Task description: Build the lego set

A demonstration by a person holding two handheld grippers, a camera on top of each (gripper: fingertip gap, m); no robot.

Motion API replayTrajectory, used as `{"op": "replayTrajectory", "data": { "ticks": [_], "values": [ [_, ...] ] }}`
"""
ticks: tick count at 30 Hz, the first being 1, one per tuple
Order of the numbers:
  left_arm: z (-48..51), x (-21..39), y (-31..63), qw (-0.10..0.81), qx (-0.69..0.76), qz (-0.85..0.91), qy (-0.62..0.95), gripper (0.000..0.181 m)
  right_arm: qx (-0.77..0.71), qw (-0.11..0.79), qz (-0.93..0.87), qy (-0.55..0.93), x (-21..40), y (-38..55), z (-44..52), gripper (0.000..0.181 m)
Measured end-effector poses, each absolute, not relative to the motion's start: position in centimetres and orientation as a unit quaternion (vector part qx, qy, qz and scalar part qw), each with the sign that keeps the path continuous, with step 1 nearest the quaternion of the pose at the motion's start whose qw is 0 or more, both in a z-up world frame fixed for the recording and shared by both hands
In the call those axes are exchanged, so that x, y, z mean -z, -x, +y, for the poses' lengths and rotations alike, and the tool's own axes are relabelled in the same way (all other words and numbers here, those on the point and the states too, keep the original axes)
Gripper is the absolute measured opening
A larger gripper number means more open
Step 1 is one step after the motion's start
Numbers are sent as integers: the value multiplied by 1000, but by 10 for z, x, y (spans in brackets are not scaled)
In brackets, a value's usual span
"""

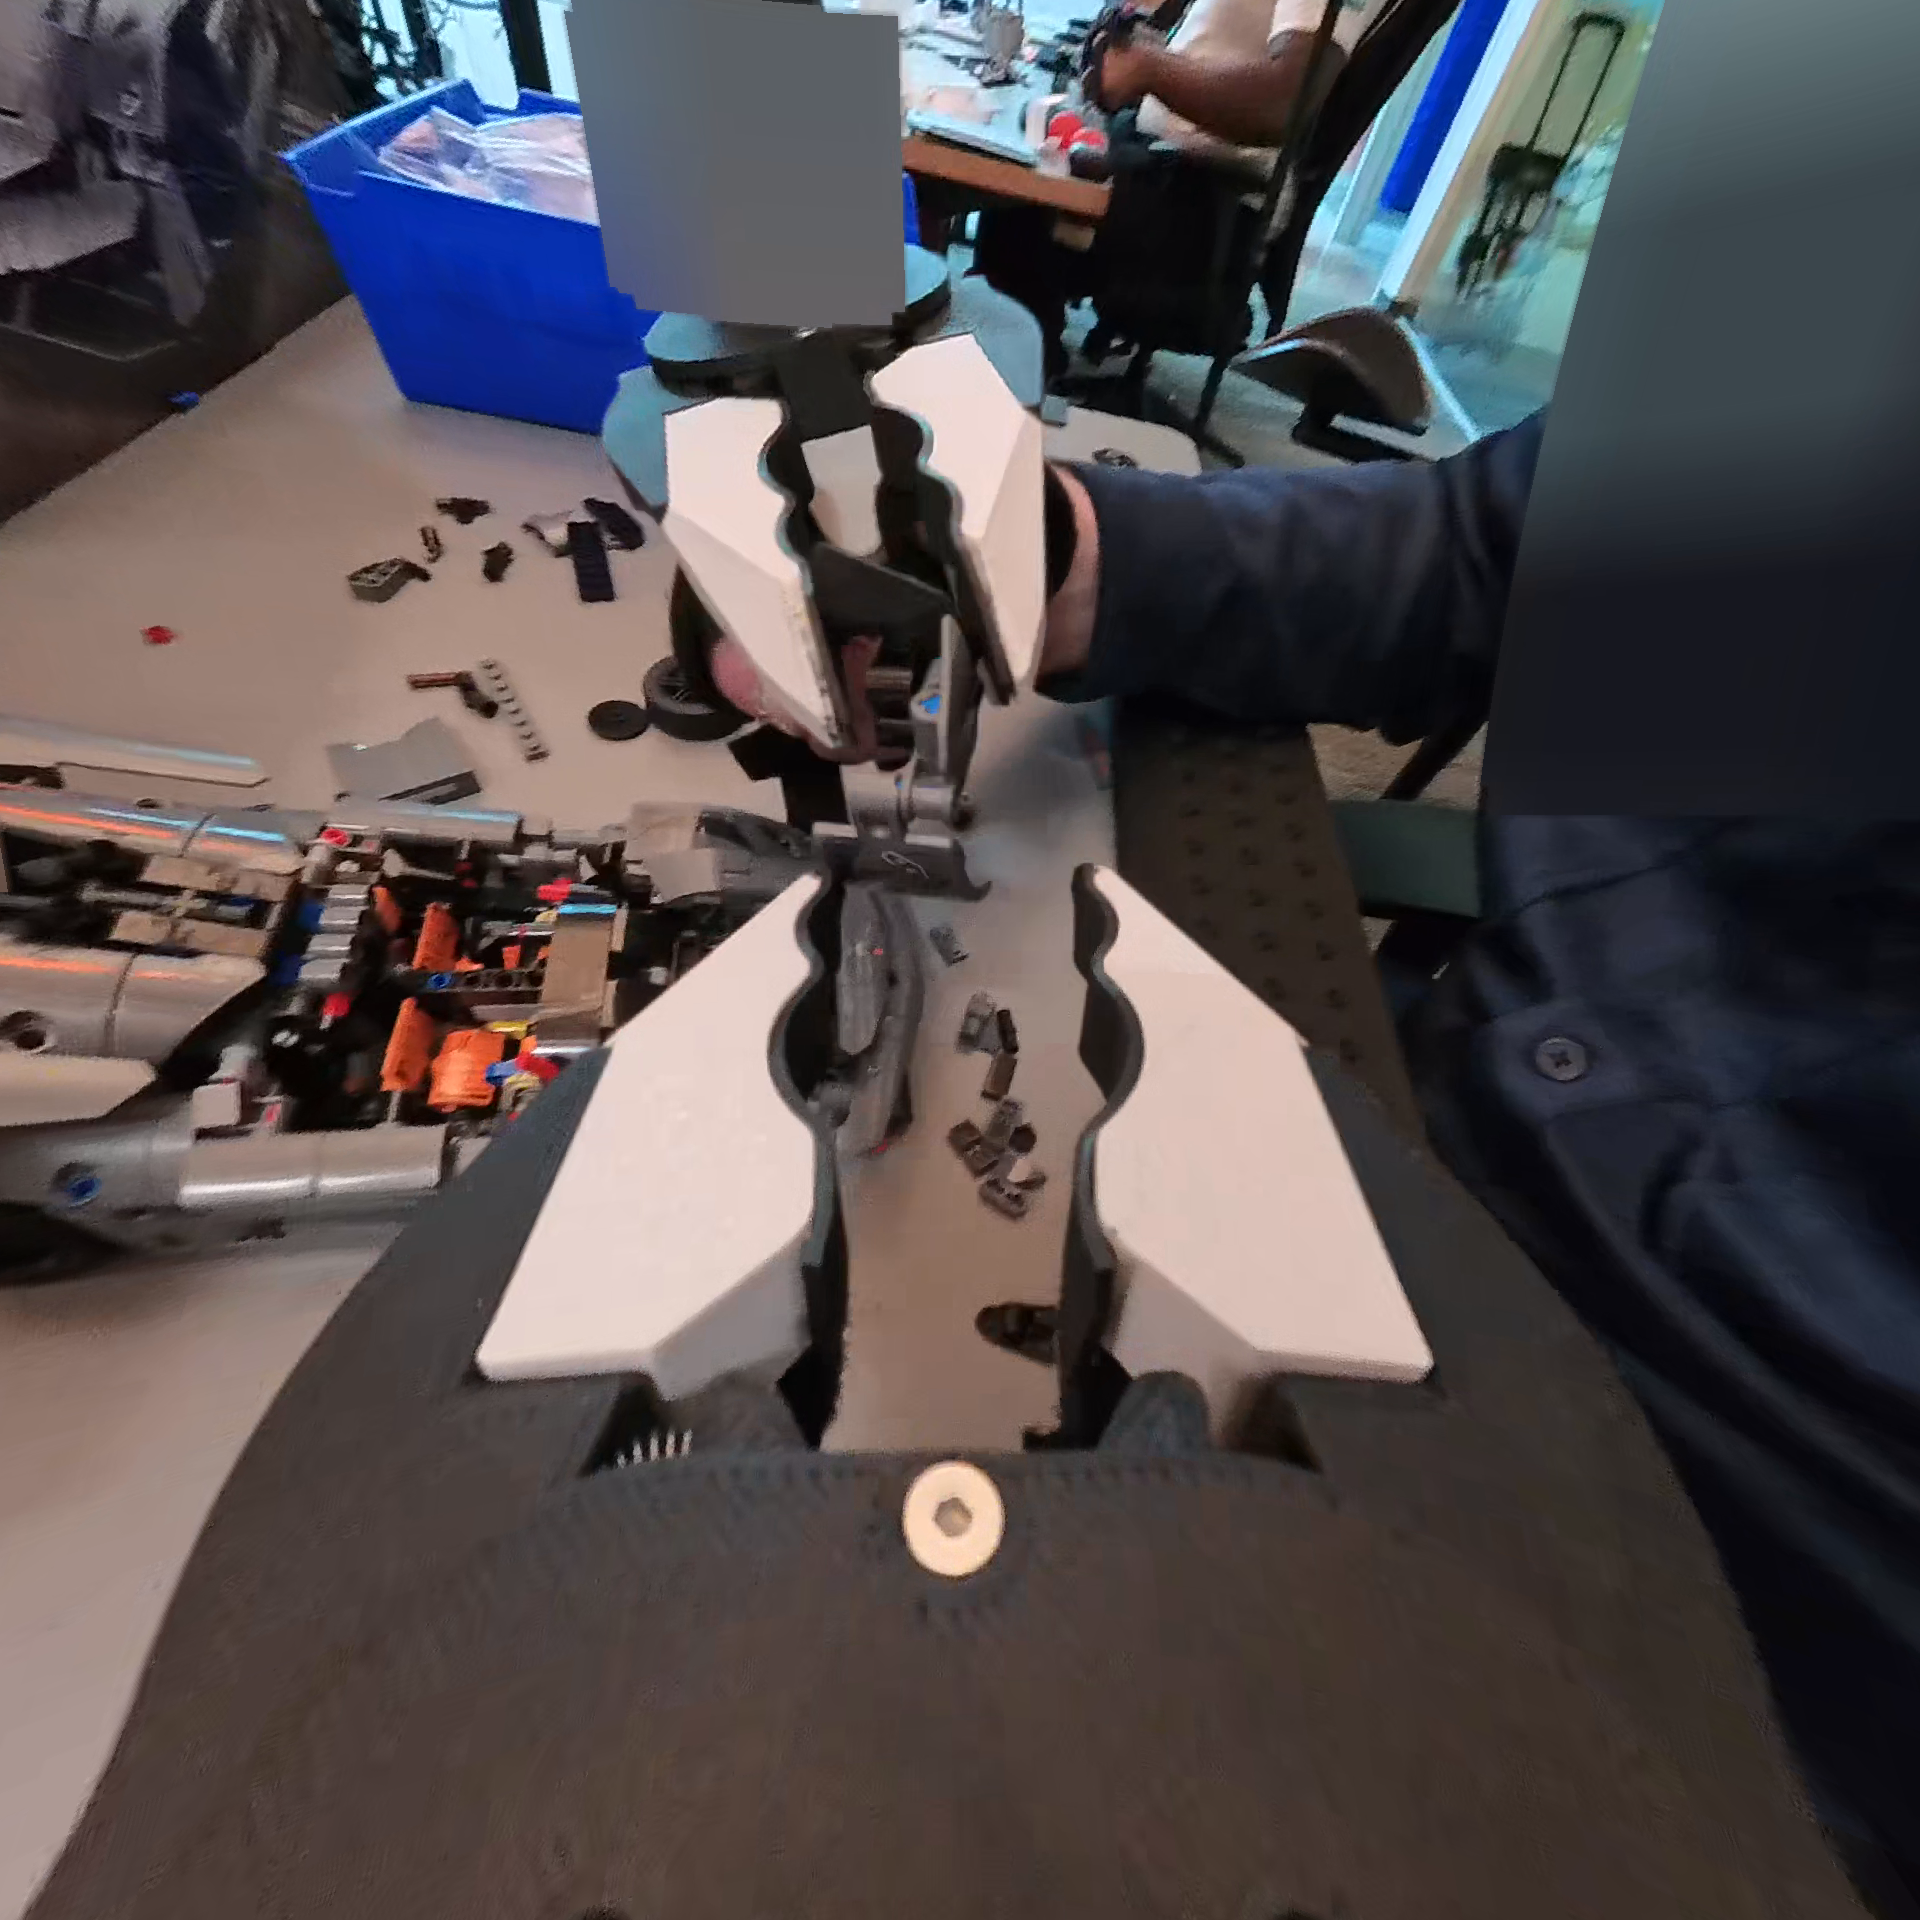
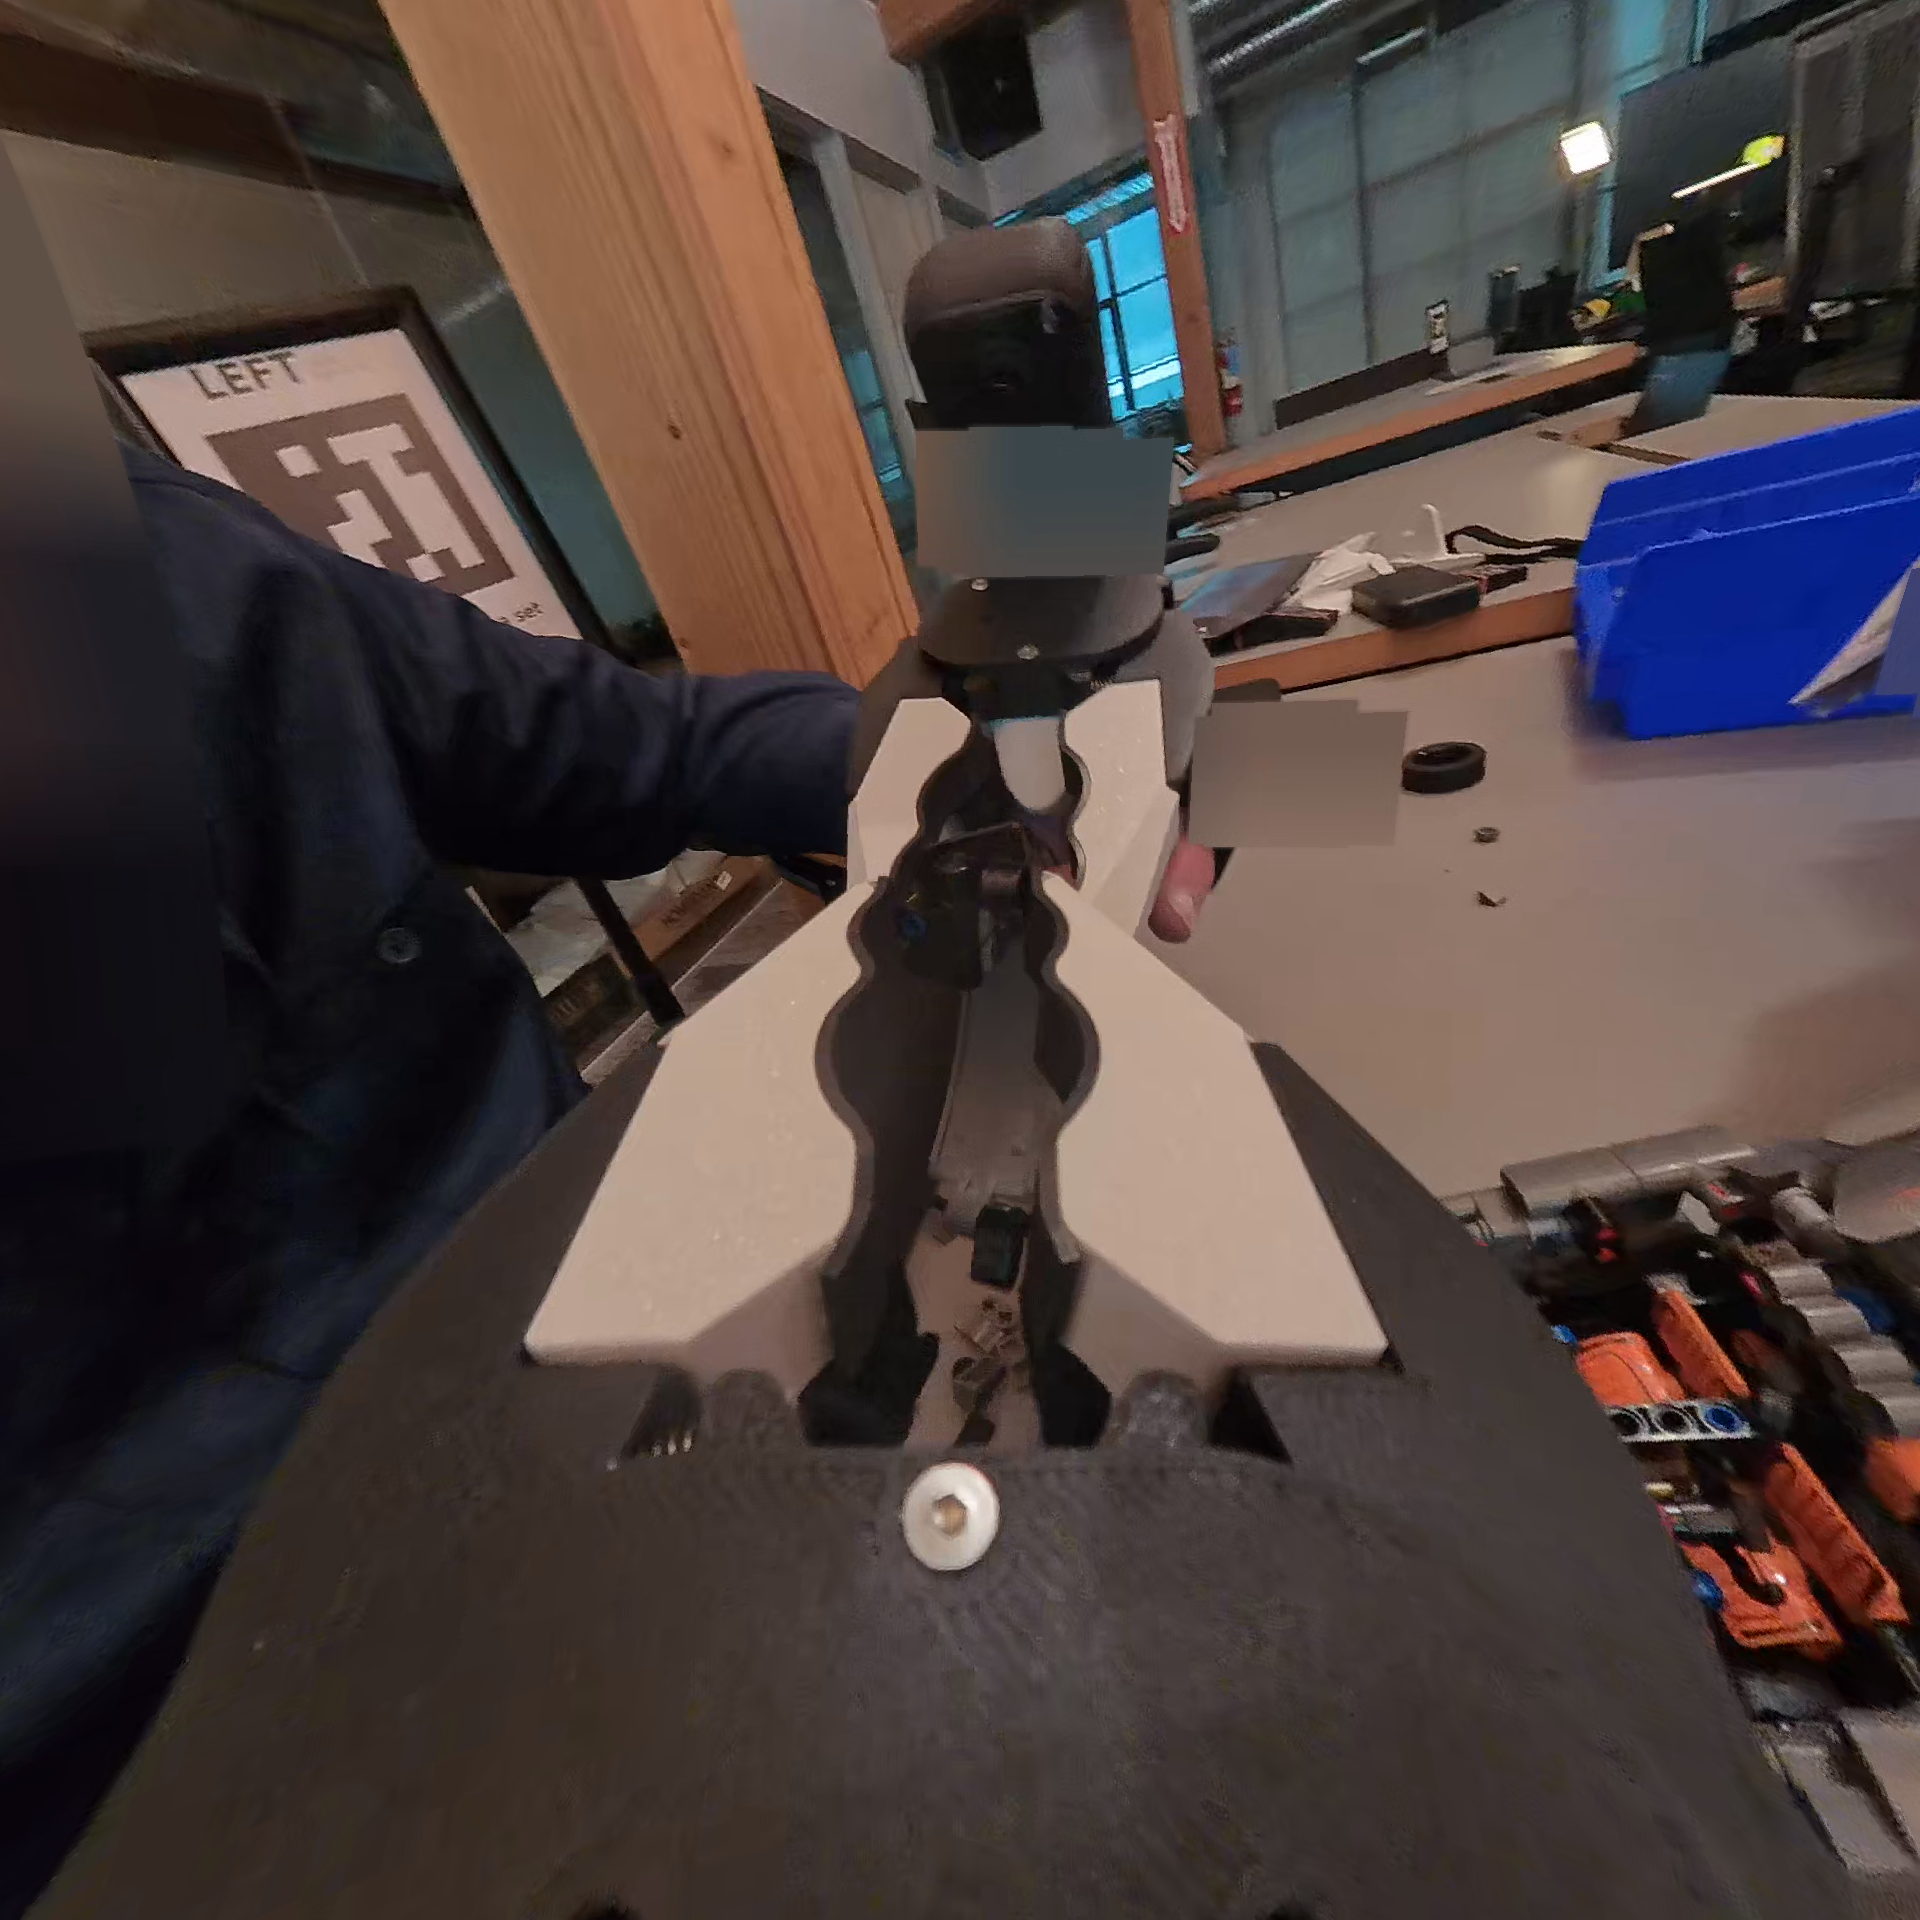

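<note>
My right gripper (image 2: 961, 894) is shut on a small grey and black lego sub-assembly (image 2: 951, 925) with a blue pin. In the left wrist view it (image 1: 925, 717) points down from above, holding the sub-assembly (image 1: 914, 769) over the table. My left gripper (image 1: 951, 883) is open, its fingertips just below the sub-assembly's lower end. It faces the right wrist camera (image 2: 1013, 831). A dark grey curved piece (image 1: 873, 997) sits between its fingers, beside the left one. The large silver and orange lego car model (image 1: 364, 987) lies to the left and also shows in the right wrist view (image 2: 1714, 1403).
Small dark loose pieces (image 1: 992, 1122) lie on the grey table (image 1: 260, 520), more farther back (image 1: 499, 540). A black tyre (image 1: 681, 701) lies behind the right gripper, another farther off (image 2: 1444, 767). A blue bin (image 1: 468, 260) stands at the back. A black perforated board (image 1: 1236, 862) lies right. Less than 4 cm separates the two grippers' tips.
</note>
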State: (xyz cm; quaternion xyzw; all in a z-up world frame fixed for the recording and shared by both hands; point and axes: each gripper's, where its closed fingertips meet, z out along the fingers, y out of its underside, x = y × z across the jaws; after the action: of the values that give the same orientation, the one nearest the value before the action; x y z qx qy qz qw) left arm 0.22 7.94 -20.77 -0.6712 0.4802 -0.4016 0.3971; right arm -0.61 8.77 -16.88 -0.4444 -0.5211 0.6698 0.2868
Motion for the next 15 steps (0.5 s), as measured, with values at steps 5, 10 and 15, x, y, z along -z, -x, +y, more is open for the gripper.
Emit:
{"op": "replayTrajectory", "data": {
  "ticks": [5,10,15],
  "values": [
    [77,207,-7,392,426,472,665,44,-670,280,-537,428,169,6,78,22],
    [82,208,-5,393,425,464,671,49,-676,281,-531,428,167,6,79,22],
    [79,208,-12,392,439,463,663,43,-688,262,-536,413,165,5,69,22]
  ]
}}
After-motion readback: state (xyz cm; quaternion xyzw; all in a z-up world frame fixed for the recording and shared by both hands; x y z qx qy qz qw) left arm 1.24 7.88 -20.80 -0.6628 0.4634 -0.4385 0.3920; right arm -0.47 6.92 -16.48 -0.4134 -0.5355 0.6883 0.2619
